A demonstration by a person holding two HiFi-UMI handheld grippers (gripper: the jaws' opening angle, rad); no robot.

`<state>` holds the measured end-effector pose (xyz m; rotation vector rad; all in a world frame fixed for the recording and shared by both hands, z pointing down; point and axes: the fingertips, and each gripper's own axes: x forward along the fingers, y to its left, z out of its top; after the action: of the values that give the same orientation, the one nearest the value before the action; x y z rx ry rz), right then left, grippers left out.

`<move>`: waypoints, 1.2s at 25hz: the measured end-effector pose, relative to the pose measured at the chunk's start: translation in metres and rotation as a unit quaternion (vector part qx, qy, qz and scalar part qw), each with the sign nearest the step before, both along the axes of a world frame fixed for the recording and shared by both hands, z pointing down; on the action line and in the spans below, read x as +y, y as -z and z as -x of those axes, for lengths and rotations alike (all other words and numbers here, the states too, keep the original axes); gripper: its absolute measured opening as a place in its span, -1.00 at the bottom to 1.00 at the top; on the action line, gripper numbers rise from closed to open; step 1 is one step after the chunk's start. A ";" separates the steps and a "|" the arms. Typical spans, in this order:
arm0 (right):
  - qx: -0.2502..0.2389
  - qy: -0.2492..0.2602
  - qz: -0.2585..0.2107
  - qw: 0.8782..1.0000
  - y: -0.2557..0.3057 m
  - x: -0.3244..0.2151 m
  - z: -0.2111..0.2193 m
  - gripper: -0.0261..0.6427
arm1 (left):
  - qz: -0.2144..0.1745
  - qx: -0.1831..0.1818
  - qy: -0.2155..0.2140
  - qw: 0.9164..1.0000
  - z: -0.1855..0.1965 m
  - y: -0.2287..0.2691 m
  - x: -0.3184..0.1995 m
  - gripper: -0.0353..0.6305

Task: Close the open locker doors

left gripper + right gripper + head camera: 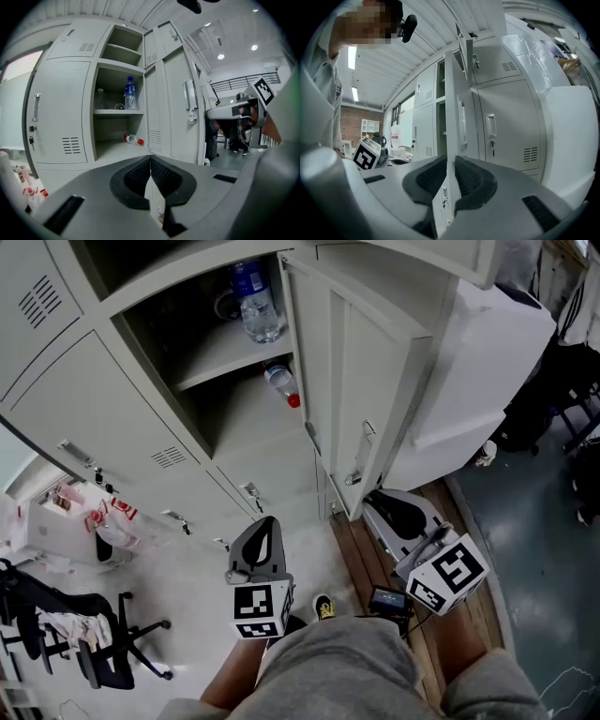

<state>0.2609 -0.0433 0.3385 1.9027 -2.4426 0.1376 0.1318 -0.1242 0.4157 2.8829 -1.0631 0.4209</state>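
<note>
Facing: grey locker bank, one tall open locker door swung out at centre frame.
Writing: none legible. Upright bottle carries a blue label, print too small to read. Each marker cube shows black-and-white squares only.
Compartment: shelf holds the upright bottle; red-capped bottle lies on its side on the floor below.
Left gripper: lower centre, jaws closed tip to tip, nothing between, clear of the lockers.
Right gripper: just below the door's lower edge, jaws a narrow slit apart, gripping nothing.
Left gripper view: interior seen frontally, both bottles visible, door handle facing the camera.
Right gripper view: door seen edge-on, interior hidden; brick wall at far left.
Surroundings: office chair lower left; white unit upper right, behind the door's swing.
</note>
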 end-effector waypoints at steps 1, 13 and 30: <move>-0.002 0.009 0.000 1.000 0.000 -0.001 0.005 -0.72 | 0.000 0.000 0.003 1.000 0.002 0.000 -0.001 -0.87; 0.007 0.095 -0.007 0.995 0.001 -0.025 0.073 -0.72 | 0.002 -0.002 0.044 0.999 0.035 -0.002 -0.005 -0.87; 0.011 0.147 -0.009 0.989 0.002 -0.070 0.132 -0.72 | 0.005 -0.002 0.106 0.994 0.097 -0.003 -0.031 -0.87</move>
<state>0.1287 -0.1132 0.3363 1.5149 -2.6804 0.0842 0.0349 -0.1556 0.4189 2.7214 -1.3465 0.4166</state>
